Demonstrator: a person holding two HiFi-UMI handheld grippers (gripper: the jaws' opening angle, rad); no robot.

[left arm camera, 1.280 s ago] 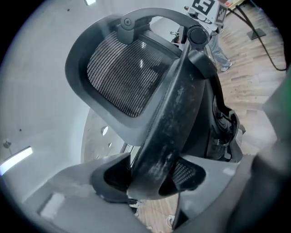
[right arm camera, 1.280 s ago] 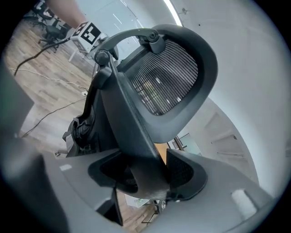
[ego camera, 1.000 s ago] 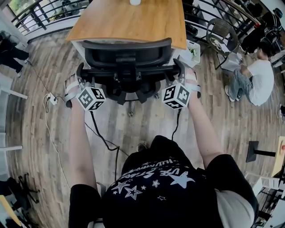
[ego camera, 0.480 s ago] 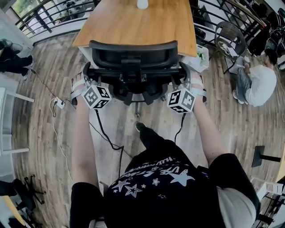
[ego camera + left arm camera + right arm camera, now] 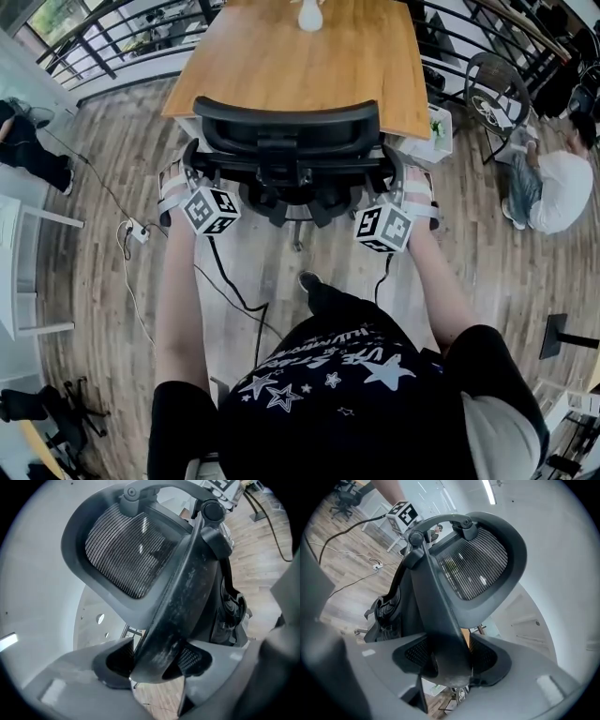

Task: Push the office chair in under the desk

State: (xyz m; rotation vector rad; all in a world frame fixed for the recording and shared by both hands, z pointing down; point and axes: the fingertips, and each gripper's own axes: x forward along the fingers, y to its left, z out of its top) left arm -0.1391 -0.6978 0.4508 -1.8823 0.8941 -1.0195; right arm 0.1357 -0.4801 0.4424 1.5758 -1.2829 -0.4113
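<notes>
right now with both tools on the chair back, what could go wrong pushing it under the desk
1. The left tool and right tool clamp only narrow bars of the chair back; an uneven push could swivel it or slip a grip.
2. The black cable trails on the floor beside the person's foot; a step could snag it.
3. The white box sits at the desk corner, close to the chair's right side, and might get bumped.

Black short-sleeved T-shirt [image 5: 347,403] printed with white stars and lettering. Pale wrist straps [image 5: 172,192]. White left cube [image 5: 210,210] and right cube [image 5: 383,228] bear black square markers, each trailing a black cable [image 5: 228,279].
</notes>
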